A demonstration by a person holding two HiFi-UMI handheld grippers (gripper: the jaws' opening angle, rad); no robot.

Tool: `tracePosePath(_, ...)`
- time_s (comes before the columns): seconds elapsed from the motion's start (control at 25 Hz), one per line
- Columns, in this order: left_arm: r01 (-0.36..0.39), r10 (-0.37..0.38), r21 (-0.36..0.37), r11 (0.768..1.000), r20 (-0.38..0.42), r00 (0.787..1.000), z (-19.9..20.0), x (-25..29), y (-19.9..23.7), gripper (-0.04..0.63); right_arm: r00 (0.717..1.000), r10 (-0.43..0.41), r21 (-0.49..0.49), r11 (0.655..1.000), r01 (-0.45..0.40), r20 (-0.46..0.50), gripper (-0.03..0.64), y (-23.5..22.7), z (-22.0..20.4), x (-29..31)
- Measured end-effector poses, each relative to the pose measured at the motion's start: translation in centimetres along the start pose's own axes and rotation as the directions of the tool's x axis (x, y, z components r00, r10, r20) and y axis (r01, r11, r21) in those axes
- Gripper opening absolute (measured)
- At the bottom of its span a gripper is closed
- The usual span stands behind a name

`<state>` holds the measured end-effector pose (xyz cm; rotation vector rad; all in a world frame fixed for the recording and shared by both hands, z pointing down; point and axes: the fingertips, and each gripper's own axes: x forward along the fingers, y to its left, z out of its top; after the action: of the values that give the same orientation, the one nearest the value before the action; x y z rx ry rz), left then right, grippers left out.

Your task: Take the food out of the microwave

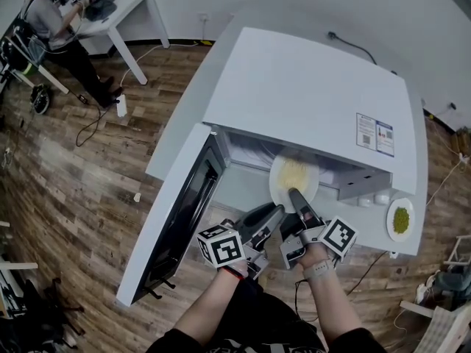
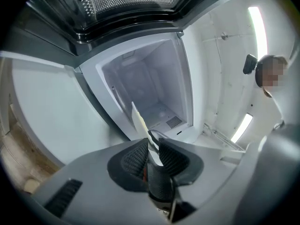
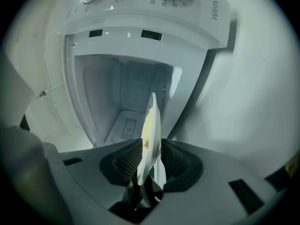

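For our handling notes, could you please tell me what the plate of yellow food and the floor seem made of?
Plate: white, smooth, faintly glossy, thin rim; probably ceramic or melamine, which is unclear. Floor: matte brown planks with grain and seams; wood or wood-look laminate.

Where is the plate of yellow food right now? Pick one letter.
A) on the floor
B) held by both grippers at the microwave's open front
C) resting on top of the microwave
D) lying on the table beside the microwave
B: the plate sits at the open front of the microwave, with the left gripper and the right gripper each closing their jaws on its near rim.
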<state>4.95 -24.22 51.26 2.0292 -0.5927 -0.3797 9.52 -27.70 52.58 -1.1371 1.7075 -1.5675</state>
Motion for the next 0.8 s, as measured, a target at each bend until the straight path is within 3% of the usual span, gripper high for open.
tracePosePath(0.52,0.023,-0.024,-0.013,1.000,-0.021,1.000,-0.85,-0.68,-0.43,0.071,1.000,0.026,0.024,0.999,-0.026,0.014,0.104,-0.07,0.28,0.20)
tracePosePath(0.68,0.005,-0.004,0.042,0.999,-0.018,1.000,-0.66,-0.76,-0.35,0.075,0.998,0.050,0.044,0.998,-0.051,0.027,0.087,0.00,0.35,-0.03)
tracePosePath(0.8,-0.019,0.022,0.089,0.996,-0.023,1.000,-0.31,-0.75,-0.11,0.131,0.997,0.072,0.036,0.997,-0.073,0.034,0.073,0.41,0.65,-0.12)
